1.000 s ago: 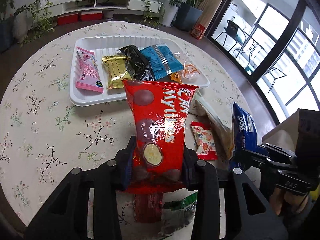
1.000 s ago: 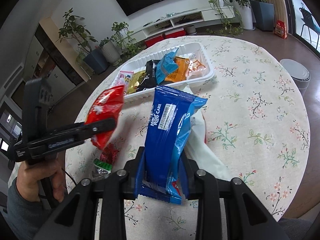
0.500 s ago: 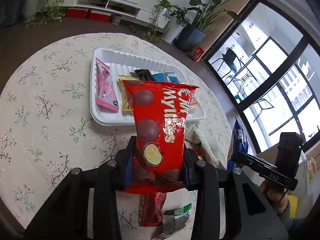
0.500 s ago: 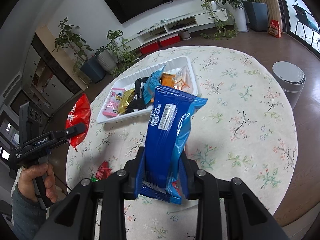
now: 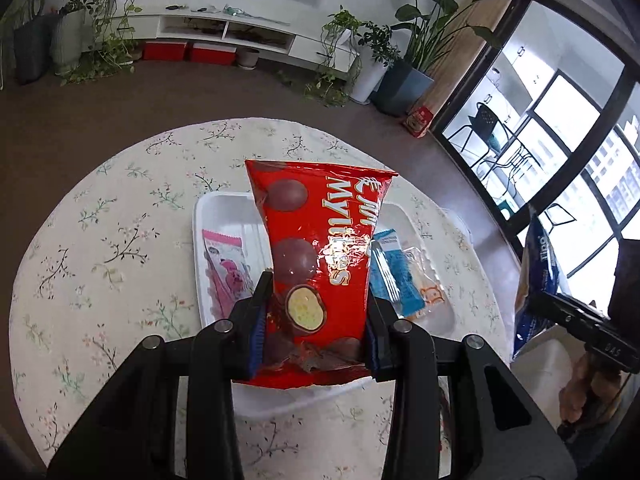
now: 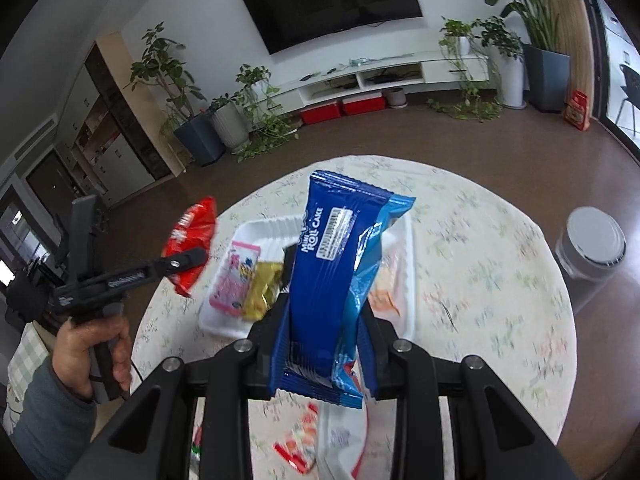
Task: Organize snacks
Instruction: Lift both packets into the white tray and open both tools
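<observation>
My left gripper (image 5: 316, 312) is shut on a red chocolate-ball bag (image 5: 316, 248), held upright above the white tray (image 5: 224, 208). Seen from the right wrist view, that red bag (image 6: 190, 232) hangs to the left of the tray (image 6: 260, 226) in the left gripper (image 6: 192, 258). My right gripper (image 6: 324, 332) is shut on a blue roll cake pack (image 6: 332, 264), also upright over the table. In the left wrist view the blue pack (image 5: 538, 268) shows at the right edge. In the tray lie a pink packet (image 5: 224, 268), a blue packet (image 5: 394, 276) and a gold one (image 6: 264, 288).
The round table has a floral cloth (image 5: 100, 240). Loose snack wrappers (image 6: 300, 444) and a white bag (image 6: 340, 436) lie near the table's front edge. A grey bin (image 6: 592, 248) stands on the floor at the right. Potted plants and a TV bench line the far wall.
Both grippers have risen and drawn back from the table with their packs still held. The tray and table now look smaller and farther below.
</observation>
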{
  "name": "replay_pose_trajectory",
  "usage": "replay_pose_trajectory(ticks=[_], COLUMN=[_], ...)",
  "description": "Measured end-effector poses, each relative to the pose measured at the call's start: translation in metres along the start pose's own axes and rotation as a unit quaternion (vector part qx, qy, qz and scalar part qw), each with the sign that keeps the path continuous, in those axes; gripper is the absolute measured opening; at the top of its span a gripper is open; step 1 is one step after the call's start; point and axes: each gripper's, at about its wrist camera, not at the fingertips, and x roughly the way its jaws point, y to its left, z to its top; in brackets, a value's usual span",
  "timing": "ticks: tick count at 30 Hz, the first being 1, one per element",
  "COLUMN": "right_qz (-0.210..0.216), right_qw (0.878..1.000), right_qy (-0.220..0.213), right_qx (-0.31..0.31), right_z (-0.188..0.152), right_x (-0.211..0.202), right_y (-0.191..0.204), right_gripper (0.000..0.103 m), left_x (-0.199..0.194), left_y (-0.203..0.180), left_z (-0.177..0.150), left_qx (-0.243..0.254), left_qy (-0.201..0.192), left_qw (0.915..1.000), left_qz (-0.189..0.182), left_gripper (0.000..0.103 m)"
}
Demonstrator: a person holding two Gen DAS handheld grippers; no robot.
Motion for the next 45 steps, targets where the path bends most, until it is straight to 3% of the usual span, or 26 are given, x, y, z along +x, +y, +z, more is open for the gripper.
replay_pose_trajectory(ticks=[10,22,40,45], right_qz=[0.008,-0.005,-0.019,-0.018], right_qw=[0.997,0.990,0.988,0.989], right_qy=[0.059,0.138,0.144,0.140], right_qx=[-0.049,-0.043,-0.044,-0.046], right_z=[0.051,0.039,0.031,0.030], right_x=[0.079,0.163,0.173,0.172], right_y=[0.026,0.033,0.029,0.029], right_gripper=[0.033,0.033,0.033,0.034], left_x=[0.050,0.101,0.113,0.110], left_y=[0.007,0.014,0.007,0.004], left_z=[0.027,0.007,-0.001,-0.001], left_qx=[-0.003,-0.004,-0.011,-0.008], left_qy=[0.018,0.071,0.072,0.067], left_qw=[0.9998,0.9971,0.9969,0.9970], left_qz=[0.003,0.025,0.030,0.037], left_gripper=[0.035,0.037,0.038,0.045])
